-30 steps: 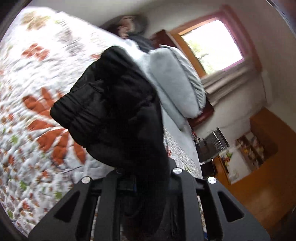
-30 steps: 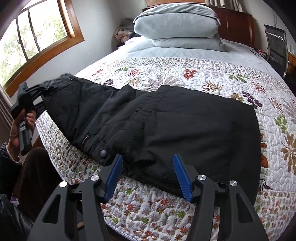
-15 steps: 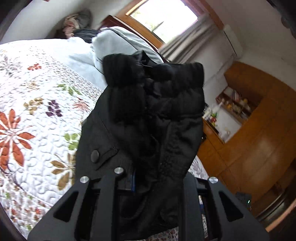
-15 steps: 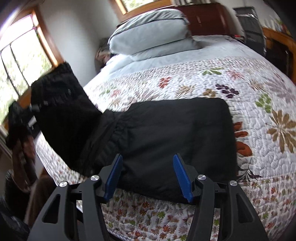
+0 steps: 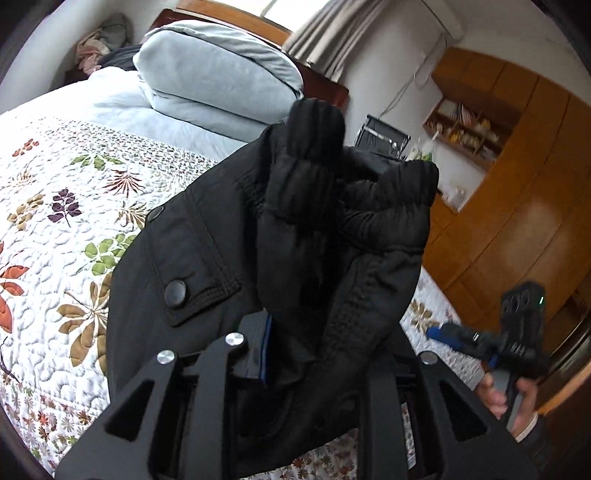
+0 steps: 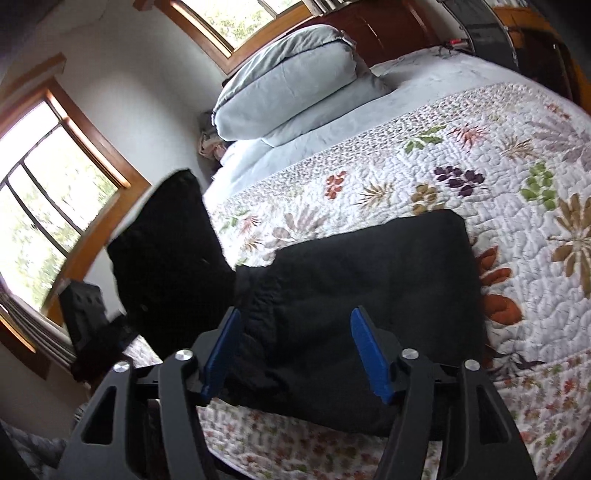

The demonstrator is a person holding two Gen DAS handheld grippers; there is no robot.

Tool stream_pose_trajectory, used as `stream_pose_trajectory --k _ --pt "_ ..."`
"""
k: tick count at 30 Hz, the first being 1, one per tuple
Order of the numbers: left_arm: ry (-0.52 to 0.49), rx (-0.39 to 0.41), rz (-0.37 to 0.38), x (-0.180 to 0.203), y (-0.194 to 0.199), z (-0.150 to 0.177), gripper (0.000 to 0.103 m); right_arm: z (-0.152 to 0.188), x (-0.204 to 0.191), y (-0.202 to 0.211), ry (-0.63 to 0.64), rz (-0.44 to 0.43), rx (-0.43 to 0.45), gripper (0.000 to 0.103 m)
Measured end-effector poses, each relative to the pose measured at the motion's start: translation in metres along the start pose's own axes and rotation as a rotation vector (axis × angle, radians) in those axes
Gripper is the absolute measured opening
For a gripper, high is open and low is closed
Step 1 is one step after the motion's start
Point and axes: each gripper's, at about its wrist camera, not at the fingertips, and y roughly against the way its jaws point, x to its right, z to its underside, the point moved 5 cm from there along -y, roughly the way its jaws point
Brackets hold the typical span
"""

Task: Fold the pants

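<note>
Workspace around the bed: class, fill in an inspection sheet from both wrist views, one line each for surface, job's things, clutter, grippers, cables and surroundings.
Surface: floral quilt covering the bed.
Job's things: black pants, one part flat on the quilt, the other end raised off it in the left gripper.
Clutter: stacked pale blue pillows at the headboard; bundled clothes beyond them.
Grippers: left gripper shut on the pants; right gripper open, hanging over the flat part, gripping nothing.
Cables: white cord running down the wall below the air conditioner.
Surroundings: wooden-framed windows, curtain, wooden cabinets.
</note>
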Motion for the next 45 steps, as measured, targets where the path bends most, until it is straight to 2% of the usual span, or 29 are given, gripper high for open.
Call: stream_pose_trajectory --k 6,12,19,24,32,36,37,38,39,41,45 --pt "-0.051 -0.064 -0.026 0.005 -0.02 0.012 0.023 -0.011 -0.008 -0.014 -0.06 -0.097 -0.028 0.065" --pt "-0.105 -0.117 -0.045 0.016 -0.036 0.027 0.024 -0.016 -0.01 -0.029 -0.092 -0.134 -0.06 0.066" --pt "-0.171 -0.168 -0.064 0.023 -0.053 0.043 0.027 -0.019 0.0 -0.046 -0.209 -0.207 -0.104 0.08" --pt "-0.219 -0.189 -0.079 0.023 -0.063 0.051 0.03 -0.024 0.003 -0.06 -0.266 -0.247 -0.139 0.086" --pt "-0.251 -0.206 -0.089 0.028 -0.068 0.056 0.034 -0.033 -0.007 -0.089 -0.283 -0.237 -0.218 0.094" --pt "-0.261 -0.212 -0.094 0.029 -0.071 0.06 0.042 -0.031 -0.009 -0.111 -0.312 -0.206 -0.303 0.094" --pt "-0.261 -0.215 -0.094 0.029 -0.071 0.061 0.051 -0.031 -0.009 -0.116 -0.323 -0.199 -0.321 0.094" --pt "-0.258 -0.222 -0.089 0.03 -0.072 0.063 0.066 -0.031 -0.008 -0.12 -0.331 -0.198 -0.331 0.094" --pt "-0.253 -0.225 -0.084 0.031 -0.073 0.065 0.071 -0.03 -0.009 -0.124 -0.337 -0.197 -0.343 0.094" --pt "-0.257 -0.226 -0.084 0.033 -0.073 0.067 0.075 -0.029 -0.009 -0.13 -0.342 -0.185 -0.362 0.095" --pt "-0.265 -0.225 -0.082 0.034 -0.074 0.069 0.076 -0.028 -0.015 -0.139 -0.33 -0.177 -0.382 0.095"
